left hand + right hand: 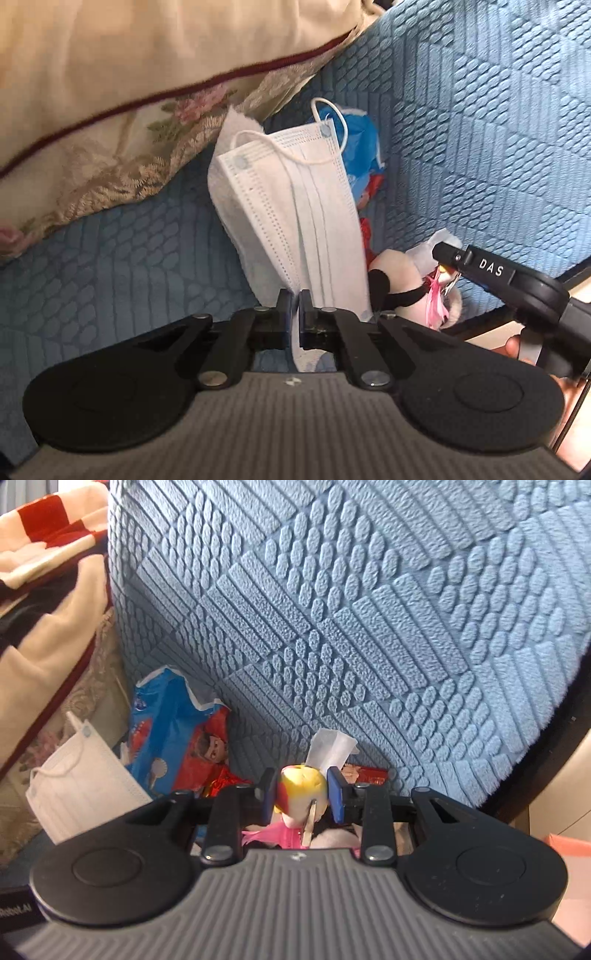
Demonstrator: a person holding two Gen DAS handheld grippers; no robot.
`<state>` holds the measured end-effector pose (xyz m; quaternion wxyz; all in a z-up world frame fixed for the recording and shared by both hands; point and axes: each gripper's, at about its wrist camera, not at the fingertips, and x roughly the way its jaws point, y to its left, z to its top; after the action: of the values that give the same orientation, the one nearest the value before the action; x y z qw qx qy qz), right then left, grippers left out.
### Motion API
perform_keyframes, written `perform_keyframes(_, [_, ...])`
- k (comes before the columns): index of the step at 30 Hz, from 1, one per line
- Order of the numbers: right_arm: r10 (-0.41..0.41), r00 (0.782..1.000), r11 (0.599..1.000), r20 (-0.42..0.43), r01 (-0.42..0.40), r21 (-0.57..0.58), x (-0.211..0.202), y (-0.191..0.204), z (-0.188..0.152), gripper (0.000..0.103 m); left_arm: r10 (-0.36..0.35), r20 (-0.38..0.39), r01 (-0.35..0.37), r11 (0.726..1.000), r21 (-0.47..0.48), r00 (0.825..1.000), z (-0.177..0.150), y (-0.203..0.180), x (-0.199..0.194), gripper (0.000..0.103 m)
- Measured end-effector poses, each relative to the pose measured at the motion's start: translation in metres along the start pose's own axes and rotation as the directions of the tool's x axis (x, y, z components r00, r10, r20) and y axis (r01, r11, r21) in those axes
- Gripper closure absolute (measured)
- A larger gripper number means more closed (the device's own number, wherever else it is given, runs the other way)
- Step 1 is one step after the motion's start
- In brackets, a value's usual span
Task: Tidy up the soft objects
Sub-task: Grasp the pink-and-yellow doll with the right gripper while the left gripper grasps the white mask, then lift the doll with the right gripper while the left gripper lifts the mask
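Observation:
My left gripper [294, 301] is shut on a white face mask [295, 206], holding it upright above the blue quilted sofa seat [129, 251]. The mask also shows in the right wrist view [81, 786]. My right gripper [302, 788] is shut on a small plush toy [303, 788] with a yellow and red top and pink parts below. In the left wrist view the toy [399, 280] sits at the right under the right gripper's finger [476, 266]. A blue and red snack packet [177, 734] lies in the sofa corner behind the mask.
A beige cushion with dark red piping and floral trim [129, 92] leans at the left. The blue quilted sofa back [369, 609] rises close ahead. A red and white cloth [48, 535] lies at the upper left. A white tissue [330, 747] pokes up behind the toy.

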<state>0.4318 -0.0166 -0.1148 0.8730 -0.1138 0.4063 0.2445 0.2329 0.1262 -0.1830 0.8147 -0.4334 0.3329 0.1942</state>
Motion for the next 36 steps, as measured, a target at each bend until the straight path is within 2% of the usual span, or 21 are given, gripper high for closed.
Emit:
perform_keyframes(9, [0.028,1.000,0.997,0.011,-0.028,0.066,-0.050,-0.004,-0.011,0.071,-0.006,0.005,0.006,0.999,0.040,1.000,-0.004,0.002,-0.037,0.099])
perform_keyframes(14, [0.042,0.999,0.992,0.015,-0.044,0.121,-0.077,-0.004,-0.027,0.071,-0.006,0.007,0.006,0.999,0.052,1.000,-0.008,0.004,-0.053,0.101])
perform_keyframes(20, [0.059,0.998,0.984,0.010,-0.060,0.165,-0.102,-0.006,-0.052,0.071,-0.005,0.026,0.002,0.994,0.108,1.000,-0.015,-0.004,-0.071,0.102])
perform_keyframes(24, [0.056,0.998,0.984,-0.023,-0.051,0.171,-0.105,-0.005,-0.070,0.071,-0.024,0.007,0.024,0.999,0.033,1.000,-0.018,0.009,-0.066,0.101])
perform_keyframes(26, [0.056,0.998,0.982,-0.035,-0.049,0.180,-0.107,-0.005,-0.078,0.071,-0.001,0.013,0.001,1.000,0.014,1.000,-0.019,0.014,-0.061,0.101])
perform_keyframes(28, [0.054,0.997,0.982,-0.047,-0.044,0.184,-0.106,-0.004,-0.085,0.071,0.019,0.017,-0.019,1.000,0.013,1.000,-0.019,0.018,-0.055,0.096])
perform_keyframes(29, [0.054,0.997,0.982,-0.054,-0.043,0.185,-0.105,-0.004,-0.088,0.071,0.009,0.013,-0.009,1.000,-0.002,1.000,-0.018,0.021,-0.052,0.081])
perform_keyframes(30, [0.054,0.997,0.981,-0.060,-0.042,0.187,-0.104,-0.004,-0.090,0.071,0.003,0.002,-0.003,1.000,-0.024,1.000,-0.017,0.023,-0.048,0.056])
perform_keyframes(32, [0.055,0.996,0.981,-0.071,-0.041,0.188,-0.100,-0.004,-0.094,0.071,0.019,0.000,-0.019,0.999,-0.040,1.000,-0.014,0.027,-0.042,0.037])
perform_keyframes(34, [0.059,0.995,0.981,-0.078,-0.044,0.191,-0.096,-0.003,-0.095,0.071,0.049,0.027,-0.048,0.998,-0.031,0.998,-0.012,0.027,-0.038,0.036])
perform_keyframes(36, [0.064,0.995,0.979,-0.081,-0.047,0.196,-0.091,-0.003,-0.096,0.071,0.037,0.018,-0.036,0.998,-0.055,0.999,-0.007,0.031,-0.030,0.036])
